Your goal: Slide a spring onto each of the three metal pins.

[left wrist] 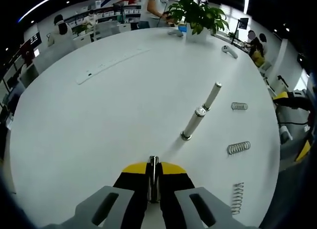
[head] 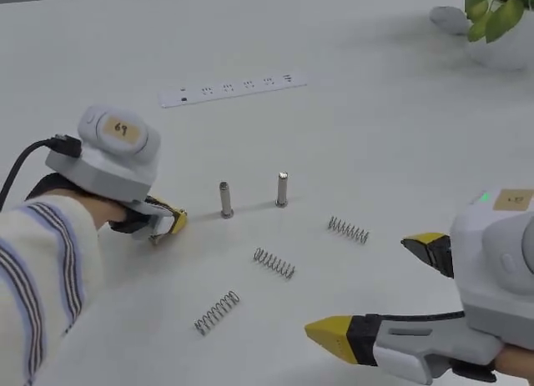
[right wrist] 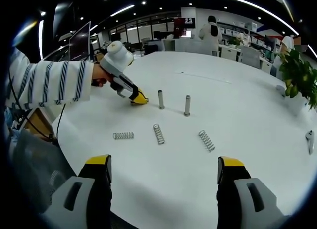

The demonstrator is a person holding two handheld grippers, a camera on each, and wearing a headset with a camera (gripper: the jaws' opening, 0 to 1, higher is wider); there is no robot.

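Springs point(head: 274, 263): three, loose toward near edge of worktop point(head: 375, 111), bare surface beyond. Pins point(head: 226, 199): two upright; third pin point(left wrist: 154, 177) clamped in left gripper point(head: 171, 225). Right gripper point(head: 357, 286) splayed.

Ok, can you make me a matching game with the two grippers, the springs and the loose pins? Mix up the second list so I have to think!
Things:
1. left gripper
2. right gripper
3. springs
4. loose pins

States:
A. lying flat on the table
B. standing upright, side by side
C. open, holding nothing
D. shut on a pin

Pairs: 1-D, 2-C, 3-A, 4-B
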